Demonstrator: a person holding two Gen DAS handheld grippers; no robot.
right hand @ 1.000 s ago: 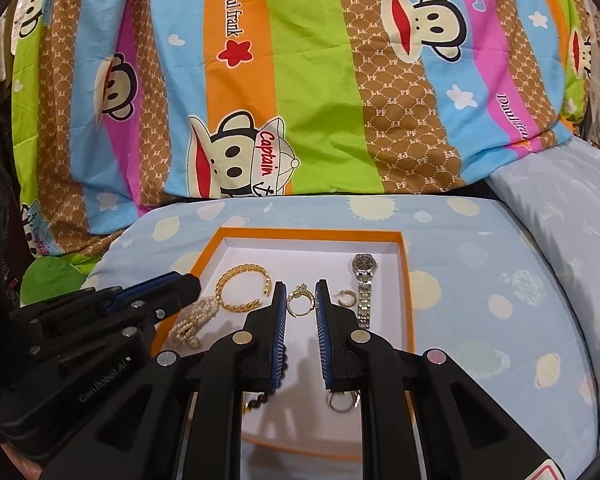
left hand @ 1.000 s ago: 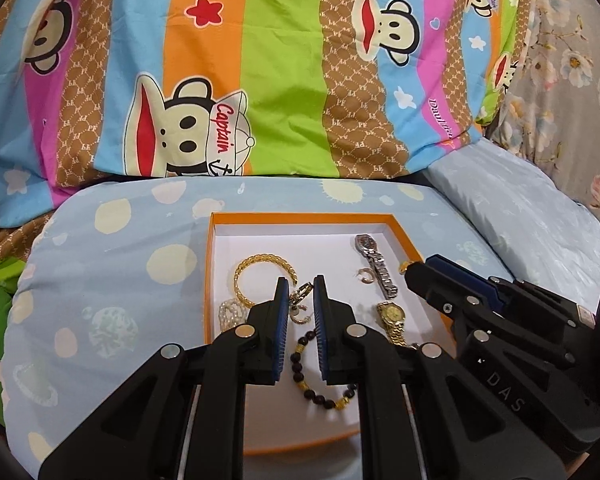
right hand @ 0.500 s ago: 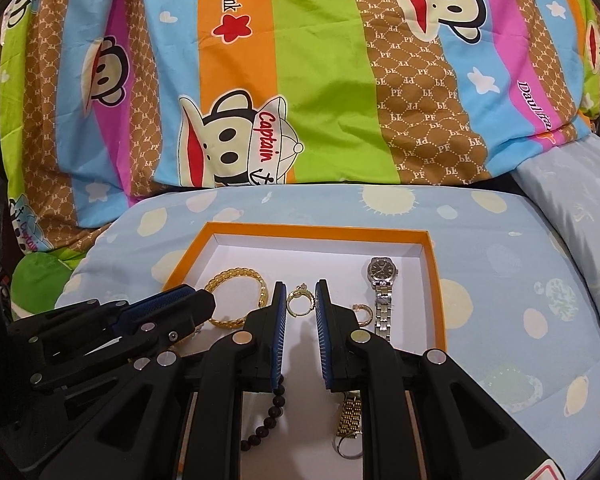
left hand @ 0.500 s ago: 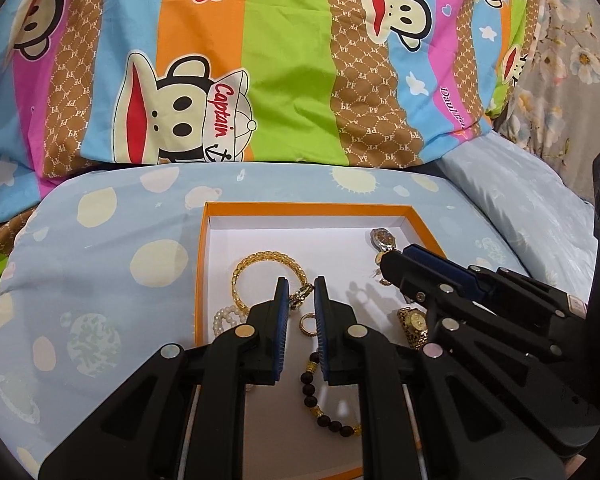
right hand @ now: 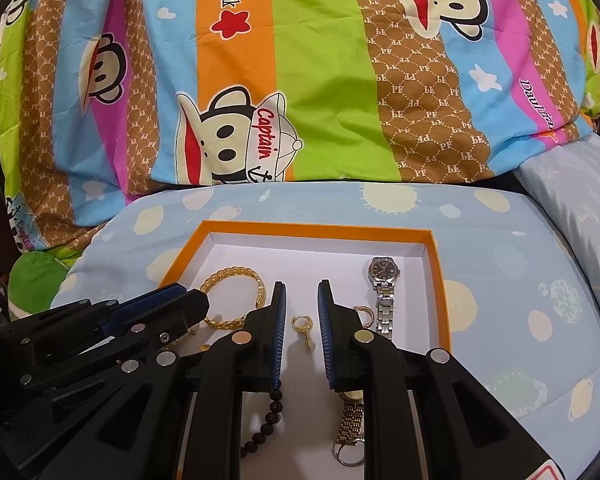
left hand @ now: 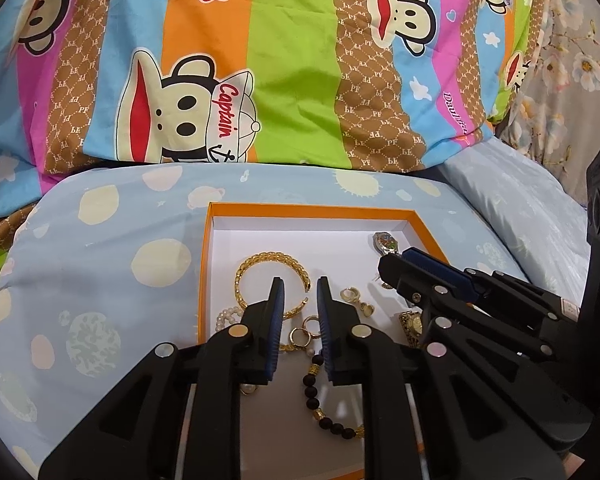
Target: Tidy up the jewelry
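Two tongs of mine work over the orange-rimmed box, and the jewelry all lies inside it on the white floor. Nearest me are a dark beaded bracelet and a gold watch, both partly hidden under the arms. My left tongs have just been easing apart to a narrow gap and grip nothing; a small gold ring lies on the box floor in line with that gap. My right tongs are all but closed, also on nothing (another gold ring lies on the floor beyond their tips). To the left lies a pearl piece, half covered. Further in, the gold bangle lies flat on the left side and the silver watch lies lengthwise on the right, near the far corner. Beneath the box is a pale blue spotted cushion. Behind that rises a striped cartoon-monkey blanket.
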